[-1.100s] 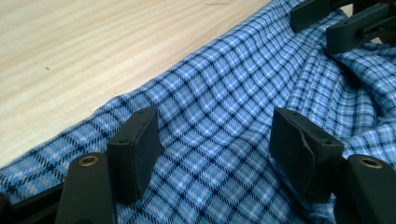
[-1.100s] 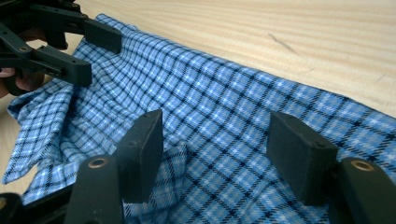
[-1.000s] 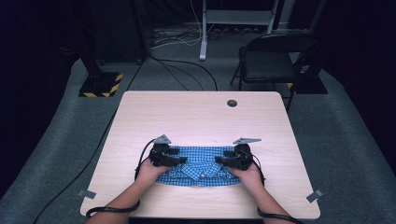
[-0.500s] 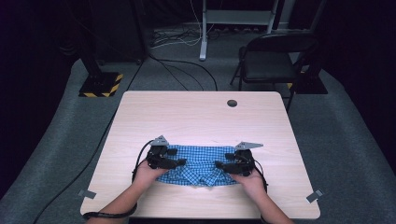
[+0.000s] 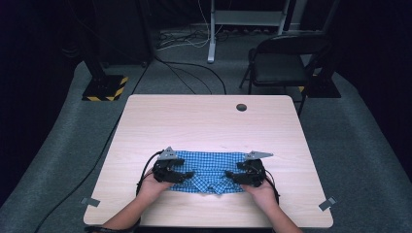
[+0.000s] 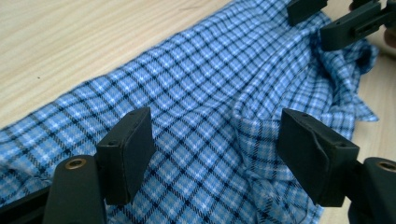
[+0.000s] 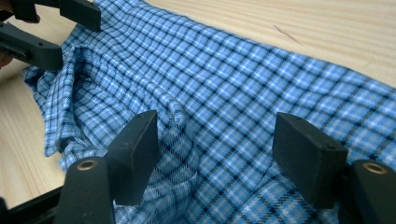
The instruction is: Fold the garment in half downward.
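Desk: pale wood desk (image 5: 209,121) with rounded corners and a dark round hole (image 5: 241,107) near its far edge; the far half is bare wood.
Room: dim, with grey carpet; a black chair (image 5: 284,60) stands beyond the far right corner, a stand base with yellow-black stripes (image 5: 103,88) beyond the far left, and cables trail over the floor between them.
Cloth: blue checked cloth (image 5: 209,167) lies folded in a band across the near half of the desk, parallel to the near edge, its near hem rumpled into loose folds.
Hands: both forearms come in from the near edge; the left hand (image 5: 154,187) and the right hand (image 5: 260,190) rest low at the two ends of the cloth, each gripper turned inward toward the other.
Left tongs: the left tongs (image 6: 215,140) stand wide apart just above the cloth; they have just been opening. A raised fold lies between the jaws, near the right-hand pad in the left gripper view, and no pad presses on it.
Right tongs: the right tongs (image 7: 215,140) stand equally wide; they too have just been opening. A rumpled ridge of cloth sits beside the left-hand pad in the right gripper view; nothing is pinched.
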`<action>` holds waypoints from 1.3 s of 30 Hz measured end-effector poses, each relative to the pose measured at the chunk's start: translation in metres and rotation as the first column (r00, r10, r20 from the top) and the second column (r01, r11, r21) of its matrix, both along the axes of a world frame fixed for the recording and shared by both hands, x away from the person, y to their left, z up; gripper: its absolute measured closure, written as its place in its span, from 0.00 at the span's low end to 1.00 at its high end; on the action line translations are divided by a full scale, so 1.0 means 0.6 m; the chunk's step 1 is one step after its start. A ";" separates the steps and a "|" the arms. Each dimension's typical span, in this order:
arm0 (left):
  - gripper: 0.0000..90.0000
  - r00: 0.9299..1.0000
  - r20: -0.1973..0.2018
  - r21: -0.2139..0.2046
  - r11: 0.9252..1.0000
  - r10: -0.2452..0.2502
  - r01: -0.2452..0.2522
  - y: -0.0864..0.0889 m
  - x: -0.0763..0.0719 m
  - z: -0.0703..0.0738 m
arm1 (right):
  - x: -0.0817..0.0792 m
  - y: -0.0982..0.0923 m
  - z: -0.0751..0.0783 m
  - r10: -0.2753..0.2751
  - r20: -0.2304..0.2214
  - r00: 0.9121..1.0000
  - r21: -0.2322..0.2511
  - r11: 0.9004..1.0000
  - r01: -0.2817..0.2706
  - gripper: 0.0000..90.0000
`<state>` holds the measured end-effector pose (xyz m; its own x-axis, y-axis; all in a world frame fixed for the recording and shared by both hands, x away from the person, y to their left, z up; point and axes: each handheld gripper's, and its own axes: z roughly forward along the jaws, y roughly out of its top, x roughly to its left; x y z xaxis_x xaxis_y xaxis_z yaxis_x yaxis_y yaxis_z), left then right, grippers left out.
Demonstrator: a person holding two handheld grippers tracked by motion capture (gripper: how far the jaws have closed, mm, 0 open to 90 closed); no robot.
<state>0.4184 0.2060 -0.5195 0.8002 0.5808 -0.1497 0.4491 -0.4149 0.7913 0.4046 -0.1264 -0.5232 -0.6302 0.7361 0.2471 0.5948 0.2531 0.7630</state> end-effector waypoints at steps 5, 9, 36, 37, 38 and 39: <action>0.29 1.000 -0.009 -0.004 1.000 0.005 -0.005 0.001 0.001 -0.007 | -0.008 -0.002 -0.008 -0.007 0.000 1.000 -0.012 1.000 0.007 0.38; 0.29 1.000 -0.022 -0.011 1.000 0.007 -0.008 0.003 0.002 -0.014 | -0.015 -0.002 -0.009 -0.014 0.012 1.000 -0.029 0.999 0.014 0.39; 0.27 0.999 0.042 0.003 1.000 -0.012 0.011 0.012 0.006 -0.010 | 0.006 0.019 -0.003 0.039 0.066 0.997 -0.034 0.999 -0.037 0.24; 0.27 0.999 0.041 0.003 1.000 -0.011 0.011 0.012 0.007 -0.013 | 0.006 0.019 -0.005 0.040 0.065 0.997 -0.032 0.999 -0.038 0.24; 0.26 0.999 0.044 0.006 1.000 -0.013 0.013 0.012 0.006 -0.014 | 0.006 0.018 -0.007 0.040 0.065 0.997 -0.032 0.999 -0.038 0.24; 0.26 0.999 0.050 0.004 1.000 -0.014 0.014 0.012 0.005 -0.016 | 0.007 0.018 -0.009 0.042 0.068 0.997 -0.031 0.999 -0.039 0.24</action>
<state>0.4217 0.2130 -0.5288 0.8147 0.5699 -0.1072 0.4033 -0.4241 0.8109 0.4085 -0.1157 -0.5284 -0.6743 0.7161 0.1805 0.5302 0.2994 0.7933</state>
